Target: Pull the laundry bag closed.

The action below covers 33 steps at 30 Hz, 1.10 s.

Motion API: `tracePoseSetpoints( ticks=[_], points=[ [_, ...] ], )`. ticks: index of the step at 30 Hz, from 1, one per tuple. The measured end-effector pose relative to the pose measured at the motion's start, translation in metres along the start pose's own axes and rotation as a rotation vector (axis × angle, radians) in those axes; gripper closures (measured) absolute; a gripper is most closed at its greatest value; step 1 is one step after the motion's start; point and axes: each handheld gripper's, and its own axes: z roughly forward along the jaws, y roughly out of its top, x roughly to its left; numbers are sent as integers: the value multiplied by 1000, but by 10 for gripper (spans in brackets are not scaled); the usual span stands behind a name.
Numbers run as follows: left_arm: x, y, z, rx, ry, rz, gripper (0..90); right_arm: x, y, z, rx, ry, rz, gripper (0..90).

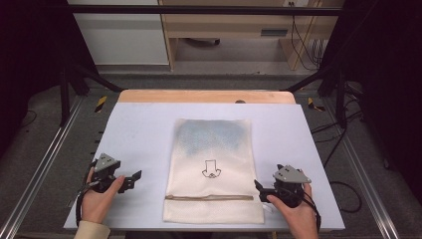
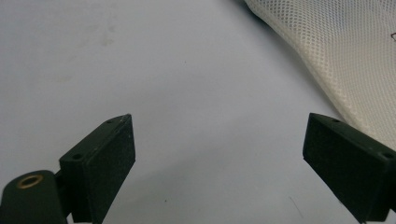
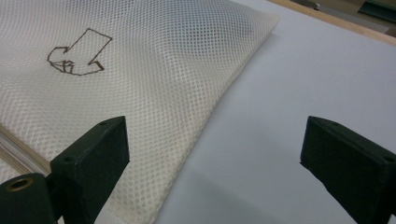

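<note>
Mesh laundry bag (image 1: 213,169) lies flat mid-surface, long axis running away from the person, zipper (image 1: 209,197) across the near end, zipped shut as far as I can tell. Left gripper (image 1: 135,178) sits on the pale surface (image 1: 139,124) to the left of the bag, near but not touching; jaws wide apart, nothing between them, and in the left gripper view the bag's edge (image 2: 345,60) is off to the upper right. Right gripper (image 3: 212,154) is just beside the bag's right edge at zipper height, jaws also wide apart and empty; the right gripper view has one jaw over the mesh (image 3: 154,70) and the other over bare surface, so it straddles the edge. Looks like a two-handed approach to the near end. To do it well: come in low and level, pinch the mesh only at the hem by the zipper, not a full fold, and bring the left in to match before lifting or pulling so the bag doesn't skew. Contents: a bluish-grey patch (image 1: 214,137) shows through the far end, likely a garment inside; can't tell what. The arrow mark (image 1: 210,169) points to the far end.
</note>
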Motion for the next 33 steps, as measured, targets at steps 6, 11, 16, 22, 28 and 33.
tracePoseSetpoints(
  ticks=[6, 11, 16, 22, 28, 33],
  points=[
    [2, 1, -3, -24, 12, 4, 78, 13, 9, -2, -4, 15, -57, 101],
    [1, -1, -4, -20, 17, 2, 75, 33, 22, -2, -5, 85, -104, 210],
    [1, -2, -7, -5, 31, 5, 79, 61, 39, 4, 32, 151, -193, 311],
    [1, -4, -14, -15, 26, -15, 84, 89, 56, 12, 65, 220, -264, 400],
    [-7, -6, -23, -33, 23, 15, 83, 113, 70, 21, 89, 291, -324, 492],
    [-17, -9, -25, -32, 37, 56, 81, 132, 79, 26, 112, 351, -385, 540]
  ],
)
